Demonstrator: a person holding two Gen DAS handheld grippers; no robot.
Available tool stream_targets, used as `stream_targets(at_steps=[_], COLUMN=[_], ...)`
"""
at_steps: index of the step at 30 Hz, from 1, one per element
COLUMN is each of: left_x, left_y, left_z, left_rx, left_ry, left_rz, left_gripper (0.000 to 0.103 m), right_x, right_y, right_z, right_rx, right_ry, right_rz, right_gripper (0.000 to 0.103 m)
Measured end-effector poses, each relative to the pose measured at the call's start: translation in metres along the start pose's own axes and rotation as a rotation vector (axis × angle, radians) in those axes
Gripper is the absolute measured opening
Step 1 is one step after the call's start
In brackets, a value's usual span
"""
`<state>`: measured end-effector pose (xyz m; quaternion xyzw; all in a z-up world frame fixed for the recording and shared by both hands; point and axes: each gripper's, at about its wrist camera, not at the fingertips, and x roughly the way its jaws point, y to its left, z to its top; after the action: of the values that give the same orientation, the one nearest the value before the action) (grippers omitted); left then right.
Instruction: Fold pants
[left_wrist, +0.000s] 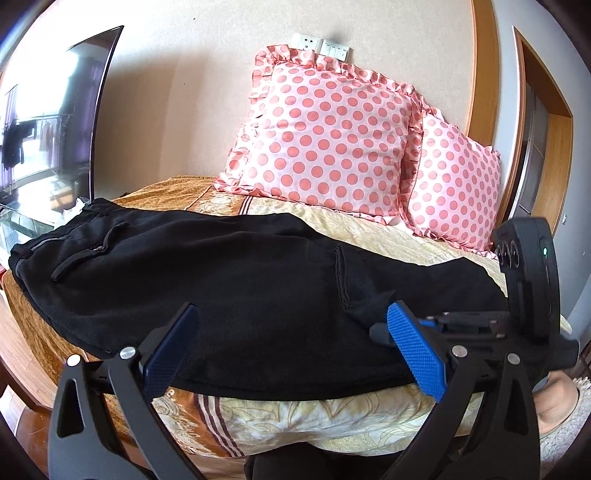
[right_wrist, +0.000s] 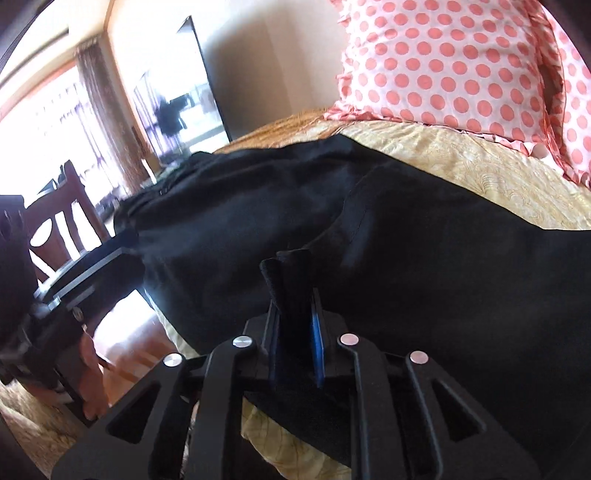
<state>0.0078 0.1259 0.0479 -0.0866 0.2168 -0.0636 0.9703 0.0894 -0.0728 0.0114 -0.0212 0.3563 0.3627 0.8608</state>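
Black pants lie spread across the bed, waistband at the left, legs toward the right. My left gripper is open, its blue pads on either side of the pants' near edge, nothing held. My right gripper is shut on a pinched fold of the black pants near the bed's front edge. The right gripper also shows in the left wrist view, at the right, touching the pants' fabric.
Two pink polka-dot pillows lean on the wall at the back of the bed. A yellow patterned bedspread covers the bed. A dark TV screen stands at the left. A wooden chair stands beside the bed.
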Motion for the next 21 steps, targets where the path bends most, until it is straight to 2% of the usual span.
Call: stream_targets(at_steps=[1,2,3,5,7,9,11,13,17,21], left_x=[0.001,0.003,0.005,0.010,0.018,0.027,0.038,0.050,0.070,0.080], left_y=[-0.004,-0.008,-0.014,-0.027,-0.044,-0.061,-0.079,-0.094,-0.108,-0.106], left_z=[0.002,0.004,0.007,0.011,0.015,0.016,0.015,0.012,0.000,-0.010], left_rx=[0.007,0.014,0.025,0.049,0.078,0.114,0.162,0.213,0.279,0.289], left_ry=[0.001,0.001,0.003,0.000,0.006,0.015,0.031,0.050,0.132,0.193], left_rz=[-0.007,-0.019,-0.036,-0.071,-0.105,-0.126,-0.122,-0.113,-0.074,-0.054], left_gripper=[0.101,0.101,0.101,0.101,0.101,0.101,0.101,0.101,0.101,0.101], right_x=[-0.007,-0.015,-0.026,-0.056,-0.091,-0.125,-0.150,-0.165,-0.162,-0.141], right_y=[0.002,0.004,0.003,-0.002,-0.013,-0.031,-0.050,-0.065,-0.068,-0.049], right_z=[-0.004,-0.008,-0.014,-0.030,-0.048,-0.067,-0.083,-0.095,-0.100,-0.095], right_rx=[-0.019,-0.032,-0.038,-0.051,-0.049,-0.015,0.025,0.050,-0.005,-0.122], right_ry=[-0.016,-0.025,-0.049,-0.124,-0.211,-0.270,-0.278,-0.250,-0.197,-0.179], right_rz=[0.019,0.037,0.037,-0.019,-0.168,-0.367,-0.560,-0.672,-0.718,-0.694], right_gripper=[0.037,0.058,0.062,0.062,0.061,0.052,0.048,0.046,0.045,0.045])
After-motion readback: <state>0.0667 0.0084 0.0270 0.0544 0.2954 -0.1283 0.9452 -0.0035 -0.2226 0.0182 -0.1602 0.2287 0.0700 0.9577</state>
